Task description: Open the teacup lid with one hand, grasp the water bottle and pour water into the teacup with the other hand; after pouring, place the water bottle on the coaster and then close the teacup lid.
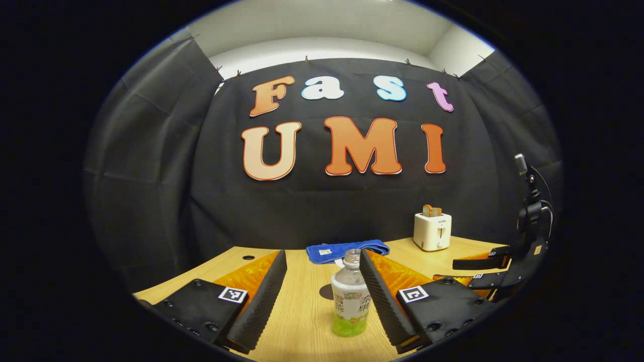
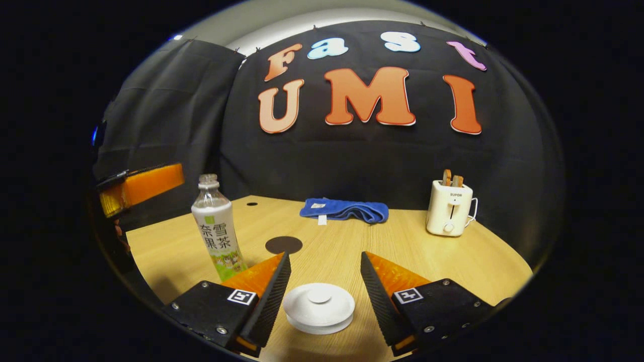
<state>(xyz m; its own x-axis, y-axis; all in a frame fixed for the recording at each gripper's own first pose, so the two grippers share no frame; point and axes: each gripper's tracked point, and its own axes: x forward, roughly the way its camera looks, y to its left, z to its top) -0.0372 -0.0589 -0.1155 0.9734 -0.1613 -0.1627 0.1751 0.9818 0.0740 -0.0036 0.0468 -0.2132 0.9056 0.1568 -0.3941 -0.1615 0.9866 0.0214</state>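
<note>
In the left gripper view, the left gripper (image 1: 322, 286) has its jaws spread wide above the table (image 1: 297, 322). The bottle (image 1: 349, 296) stands upright between the two fingers, nearer the right-hand one, and looks just beside that finger; whether they touch I cannot tell. The other finger is well apart from it. A dark round coaster (image 1: 327, 291) lies on the table just behind the bottle, partly hidden by it. Farther back lie a blue cloth (image 1: 347, 250) and a white toaster (image 1: 431, 230) with toast in its slots. At the right edge of this view the right gripper (image 1: 478, 274) appears from the side, its fingers apart.

In the right gripper view, the right gripper (image 2: 324, 284) also has its jaws wide apart. The white lid (image 2: 319, 306), with a small knob on top, sits between the fingers, about centred, with a gap on each side. The bottle (image 2: 217, 231) stands to the left, the coaster (image 2: 284, 245) behind the lid, both clear of the fingers. The cloth (image 2: 344, 209) and toaster (image 2: 449, 207) sit at the back of the table (image 2: 427, 261). Part of the left gripper (image 2: 141, 188) shows at the left edge.
</note>
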